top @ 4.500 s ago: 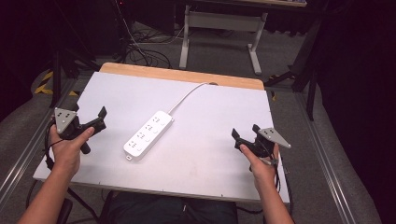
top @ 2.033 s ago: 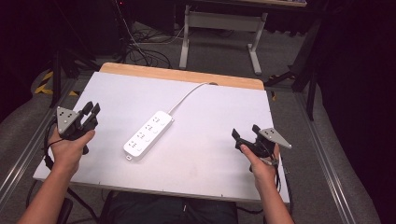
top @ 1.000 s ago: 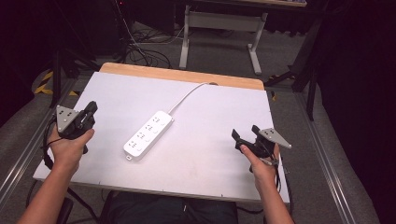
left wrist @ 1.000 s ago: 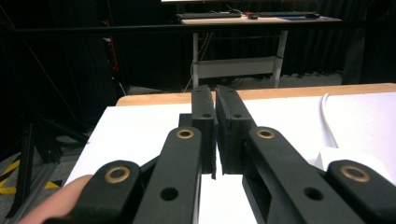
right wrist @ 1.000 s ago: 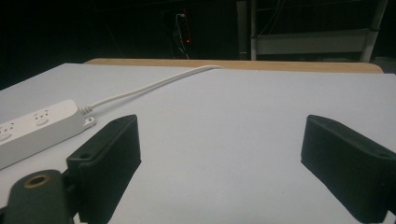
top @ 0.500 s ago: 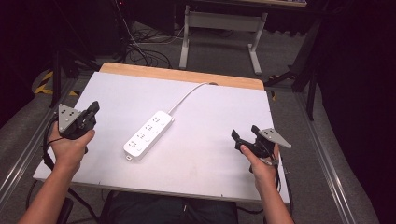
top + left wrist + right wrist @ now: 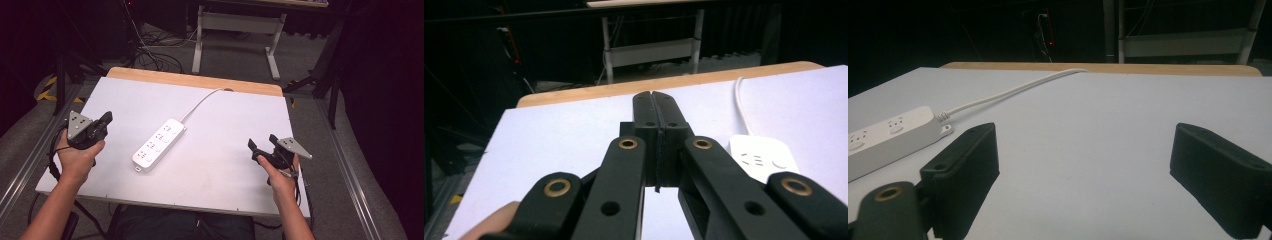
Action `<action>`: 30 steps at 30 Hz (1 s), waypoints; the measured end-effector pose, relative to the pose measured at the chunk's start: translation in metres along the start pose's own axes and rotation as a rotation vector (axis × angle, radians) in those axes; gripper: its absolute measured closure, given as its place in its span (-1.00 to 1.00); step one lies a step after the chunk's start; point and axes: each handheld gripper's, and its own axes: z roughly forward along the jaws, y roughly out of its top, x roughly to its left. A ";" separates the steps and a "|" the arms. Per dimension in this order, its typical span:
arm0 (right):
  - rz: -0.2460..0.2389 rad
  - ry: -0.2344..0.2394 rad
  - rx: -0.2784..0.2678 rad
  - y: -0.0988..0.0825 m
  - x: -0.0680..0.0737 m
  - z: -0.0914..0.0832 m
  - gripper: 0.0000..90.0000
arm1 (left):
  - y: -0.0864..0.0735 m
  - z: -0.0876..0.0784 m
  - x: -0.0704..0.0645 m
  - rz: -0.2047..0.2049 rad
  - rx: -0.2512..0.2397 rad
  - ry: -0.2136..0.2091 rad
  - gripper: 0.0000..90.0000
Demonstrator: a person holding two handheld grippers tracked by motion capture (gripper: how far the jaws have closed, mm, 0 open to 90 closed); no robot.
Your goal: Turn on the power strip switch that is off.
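A white power strip (image 7: 159, 142) lies at a slant in the middle of the white table top (image 7: 225, 165). Its white cord (image 7: 200, 102) runs toward the far wooden edge. My left gripper (image 7: 106, 119) hovers at the table's left side, left of the strip, jaws pressed together with nothing between them. In the left gripper view the shut jaws (image 7: 655, 107) point over the table, with the strip's end (image 7: 764, 157) at lower right. My right gripper (image 7: 261, 142) is held at the right side, open and empty. Its view shows the wide-apart jaws (image 7: 1083, 150) and the strip (image 7: 888, 132) at far left.
A bare wooden strip (image 7: 195, 80) borders the table's far edge. Beyond it stand a grey desk frame (image 7: 235, 25) and floor cables (image 7: 155, 55). Metal rails (image 7: 350, 165) run along both sides of the table. The person's forearms enter from the bottom.
The left gripper's jaws, wide apart in the oldest frames, have come together, and that hand has shifted slightly. The right gripper and the power strip have stayed where they were.
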 end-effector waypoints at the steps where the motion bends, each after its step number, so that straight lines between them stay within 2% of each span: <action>1: -0.001 0.000 0.001 0.000 0.000 0.000 -0.71 | 0.000 0.001 -0.001 -0.001 0.003 -0.009 1.00; 11: -0.002 -0.001 0.003 -0.001 0.000 -0.001 -0.71 | 0.000 0.007 -0.008 0.030 0.039 -0.058 1.00; 19: -0.004 -0.003 0.005 -0.001 0.000 -0.001 -0.70 | 0.000 0.009 -0.008 0.034 0.056 -0.075 1.00; 30: -0.009 -0.008 0.009 -0.001 0.000 -0.001 -0.69 | -0.001 0.015 -0.012 0.059 0.094 -0.109 1.00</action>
